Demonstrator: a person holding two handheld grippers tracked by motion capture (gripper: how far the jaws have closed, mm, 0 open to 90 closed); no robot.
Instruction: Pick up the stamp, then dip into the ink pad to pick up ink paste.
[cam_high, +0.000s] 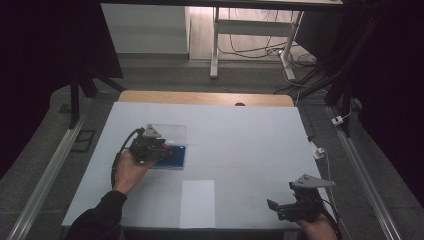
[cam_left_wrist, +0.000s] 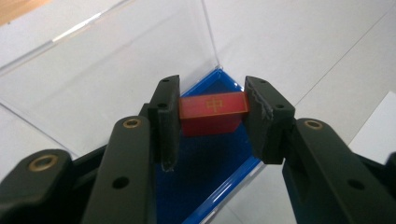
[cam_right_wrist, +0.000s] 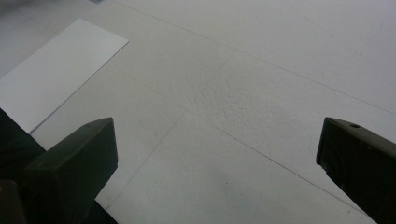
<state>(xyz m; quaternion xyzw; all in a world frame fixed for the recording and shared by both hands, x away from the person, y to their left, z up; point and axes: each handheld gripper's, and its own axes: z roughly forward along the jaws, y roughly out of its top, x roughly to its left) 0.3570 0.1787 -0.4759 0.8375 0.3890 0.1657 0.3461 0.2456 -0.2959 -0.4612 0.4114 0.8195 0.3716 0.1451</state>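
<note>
A small red block (cam_left_wrist: 213, 106) with a gold mark on its top is clamped between the jaws of the left gripper (cam_left_wrist: 212, 109), just above the blue tray (cam_left_wrist: 205, 186) of a case with a raised clear lid (cam_left_wrist: 107, 60). It is judged light, rigid and smooth-sided, best held across its two end faces, as here. The right gripper (cam_right_wrist: 217, 140) is held open over the bare white table (cam_right_wrist: 261, 60), well apart.
</note>
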